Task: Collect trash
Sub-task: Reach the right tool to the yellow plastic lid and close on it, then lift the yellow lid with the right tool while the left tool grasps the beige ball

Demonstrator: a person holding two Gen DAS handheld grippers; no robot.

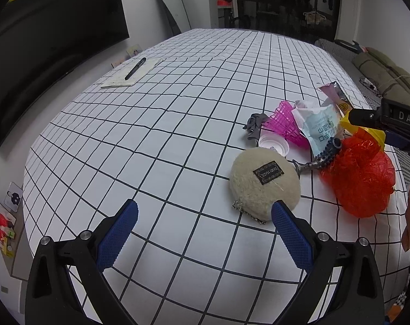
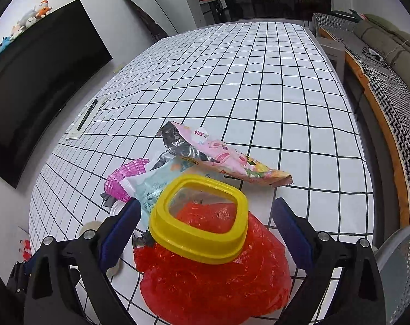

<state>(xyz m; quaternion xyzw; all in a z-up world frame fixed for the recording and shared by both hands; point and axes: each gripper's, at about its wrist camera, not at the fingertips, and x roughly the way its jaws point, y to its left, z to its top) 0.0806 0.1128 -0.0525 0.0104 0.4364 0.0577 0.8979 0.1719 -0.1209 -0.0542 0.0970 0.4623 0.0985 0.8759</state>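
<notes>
The right gripper [image 2: 205, 233] stands wide, its blue pads clear of the yellow ring [image 2: 199, 216] and red plastic bag [image 2: 213, 276] between them. The left gripper [image 1: 205, 233] is released too — nothing held, a fuzzy beige pouch [image 1: 264, 181] at its 1 o'clock. Trash lies beyond the bag at 12 o'clock — pink snack wrapper [image 2: 226, 159], pale-blue wipes packet [image 2: 153, 189], pink mesh basket [image 2: 123, 176] — on the checked tablecloth [image 2: 259, 81].

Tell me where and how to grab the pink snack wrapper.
Grip the pink snack wrapper at its raised, torn-open silver end, coming from above with the right gripper. That end lifts off the tablecloth; the rest lies flat, probably harder to pinch.
</notes>
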